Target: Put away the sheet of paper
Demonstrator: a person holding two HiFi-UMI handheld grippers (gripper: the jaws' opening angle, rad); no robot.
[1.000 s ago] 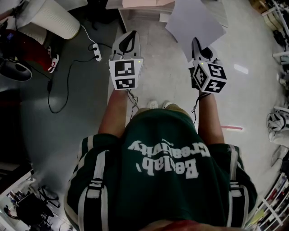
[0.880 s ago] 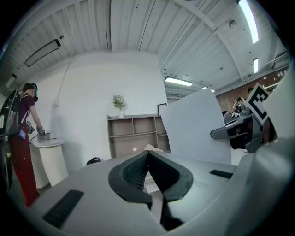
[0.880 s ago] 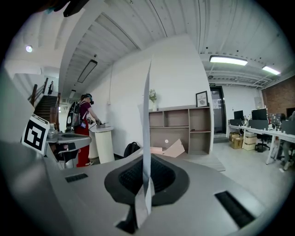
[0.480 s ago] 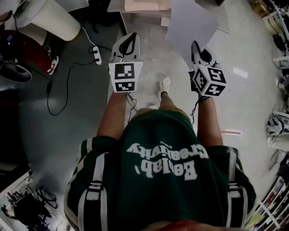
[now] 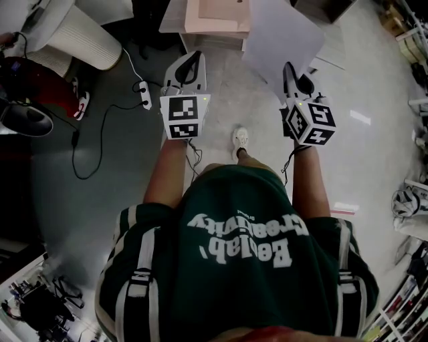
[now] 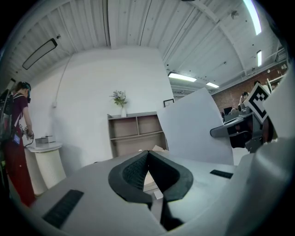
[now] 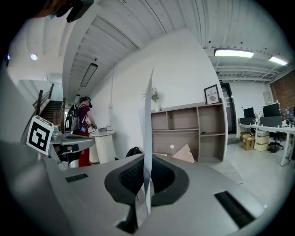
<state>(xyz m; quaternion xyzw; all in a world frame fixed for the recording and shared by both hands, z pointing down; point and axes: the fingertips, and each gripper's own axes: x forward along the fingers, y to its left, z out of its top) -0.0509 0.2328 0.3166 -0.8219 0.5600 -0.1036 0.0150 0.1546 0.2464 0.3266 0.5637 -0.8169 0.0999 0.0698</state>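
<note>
The white sheet of paper (image 5: 281,37) stands upright in front of me, and my right gripper (image 5: 289,69) is shut on its lower edge. The right gripper view shows the sheet (image 7: 148,120) edge-on, pinched between the dark pads of that gripper (image 7: 145,182). My left gripper (image 5: 189,61) is held level beside it, a hand's width to the left, shut with nothing in it. In the left gripper view its pads (image 6: 138,170) meet, and the paper (image 6: 193,129) and the right gripper (image 6: 233,131) show to the right.
A low open shelf unit (image 5: 214,17) stands straight ahead against the white wall (image 7: 193,131). A white round pedestal (image 5: 80,30) with a person beside it (image 6: 14,138) is at the left. A power strip and cable (image 5: 142,93) lie on the floor.
The person has stepped forward, one shoe now showing between the arms. The shelf unit has come closer. Both grippers keep their pose, with the paper still held.
</note>
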